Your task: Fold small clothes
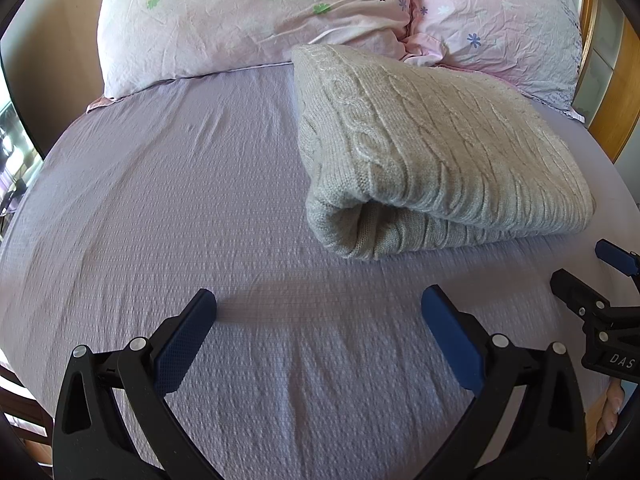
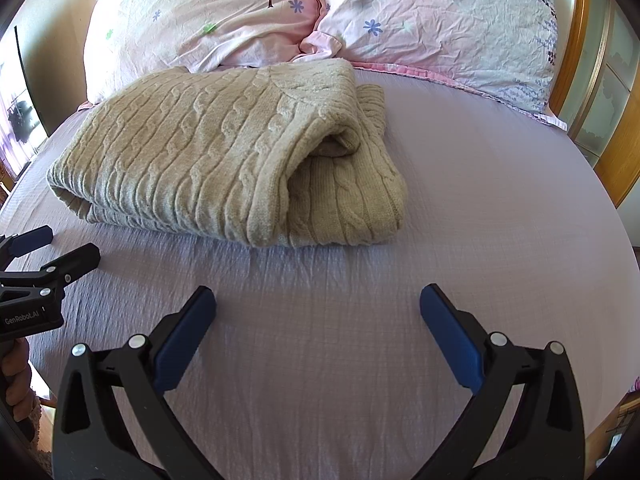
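- The folded beige cable-knit sweater [image 2: 224, 152] lies on the lilac bedsheet [image 2: 340, 320], just below two pink pillows [image 2: 200, 12], perhaps touching them.
- Left gripper [image 1: 318, 308] and right gripper [image 2: 318, 308] hover near it, jaws wide apart, holding nothing.

Sweater [image 2: 224, 152]: lies folded on the bed sheet [image 2: 480, 208], its far edge touching the pillows.
Pillows: left pillow [image 2: 192, 20] and right pillow [image 2: 440, 20] side by side behind the sweater, at the head of the bed.
Headboard [image 2: 580, 60]: behind the right pillow.
Left gripper [image 1: 319, 307]: before the sweater, left of the right gripper.
Right gripper [image 2: 318, 307]: before the sweater, apart from it.
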The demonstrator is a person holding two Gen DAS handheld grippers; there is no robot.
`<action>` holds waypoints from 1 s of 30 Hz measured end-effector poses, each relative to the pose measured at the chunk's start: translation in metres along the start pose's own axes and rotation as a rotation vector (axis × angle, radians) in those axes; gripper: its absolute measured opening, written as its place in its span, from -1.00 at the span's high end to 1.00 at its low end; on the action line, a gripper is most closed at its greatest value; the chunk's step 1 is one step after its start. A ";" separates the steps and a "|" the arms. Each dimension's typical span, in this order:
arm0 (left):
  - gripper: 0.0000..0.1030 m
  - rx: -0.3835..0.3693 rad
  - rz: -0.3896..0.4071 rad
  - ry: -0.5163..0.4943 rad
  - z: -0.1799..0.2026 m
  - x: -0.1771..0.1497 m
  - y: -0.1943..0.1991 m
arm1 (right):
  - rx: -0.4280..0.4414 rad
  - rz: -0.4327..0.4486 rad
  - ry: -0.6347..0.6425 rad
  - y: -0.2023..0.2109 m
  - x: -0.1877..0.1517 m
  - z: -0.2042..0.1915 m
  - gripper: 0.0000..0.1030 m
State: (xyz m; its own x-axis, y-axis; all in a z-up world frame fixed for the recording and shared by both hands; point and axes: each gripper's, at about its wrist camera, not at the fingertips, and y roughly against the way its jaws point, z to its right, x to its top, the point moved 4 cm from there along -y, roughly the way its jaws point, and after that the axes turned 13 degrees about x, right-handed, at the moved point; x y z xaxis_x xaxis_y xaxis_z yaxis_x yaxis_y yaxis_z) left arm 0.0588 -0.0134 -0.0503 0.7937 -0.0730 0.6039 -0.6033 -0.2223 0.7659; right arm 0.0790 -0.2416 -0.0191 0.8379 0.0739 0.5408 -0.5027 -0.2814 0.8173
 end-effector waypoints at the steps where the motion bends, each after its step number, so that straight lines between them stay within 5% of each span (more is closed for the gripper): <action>1: -0.97 0.000 0.000 0.000 0.000 0.000 0.000 | 0.000 0.000 0.000 0.000 0.000 0.000 -0.97; 30: -0.97 -0.005 -0.009 -0.009 0.002 -0.001 -0.001 | 0.000 -0.002 -0.002 0.000 -0.001 -0.001 -0.97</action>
State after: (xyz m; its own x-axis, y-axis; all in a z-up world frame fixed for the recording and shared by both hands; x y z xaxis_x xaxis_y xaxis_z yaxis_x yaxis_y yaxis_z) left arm 0.0587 -0.0146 -0.0520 0.7999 -0.0794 0.5948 -0.5962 -0.2182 0.7726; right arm 0.0781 -0.2409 -0.0198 0.8392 0.0727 0.5390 -0.5012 -0.2813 0.8183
